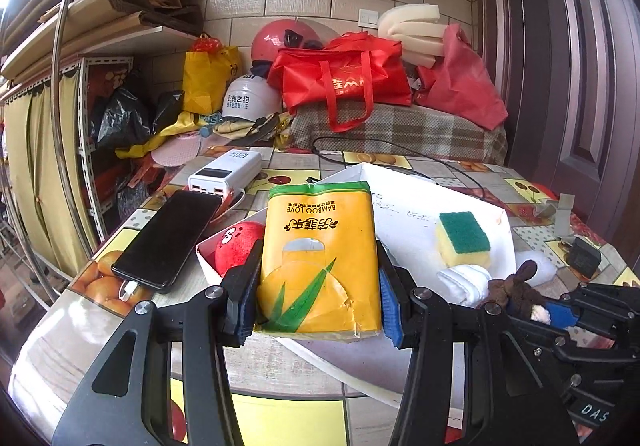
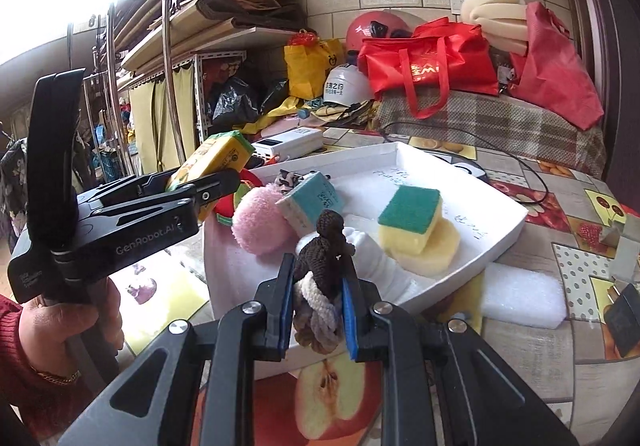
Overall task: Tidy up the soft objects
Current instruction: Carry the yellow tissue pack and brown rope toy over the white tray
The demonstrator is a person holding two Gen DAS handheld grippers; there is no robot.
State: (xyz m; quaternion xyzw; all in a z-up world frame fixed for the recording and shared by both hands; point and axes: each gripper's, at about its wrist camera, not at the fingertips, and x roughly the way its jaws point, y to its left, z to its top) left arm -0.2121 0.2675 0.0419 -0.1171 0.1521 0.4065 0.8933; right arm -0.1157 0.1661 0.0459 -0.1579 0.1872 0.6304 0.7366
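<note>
Squeezed in our right gripper, the brown-and-white knotted rope toy and, in our left gripper, the yellow plastic tissue pack hang over the white cardboard tray, likely going in.

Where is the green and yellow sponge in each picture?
Left wrist view: the green and yellow sponge sits right of centre, inside the white tray, beyond the yellow tissue pack.
Right wrist view: it sits centre-right, stacked on a round pale sponge.
Shared landmark: the red bag.
</note>
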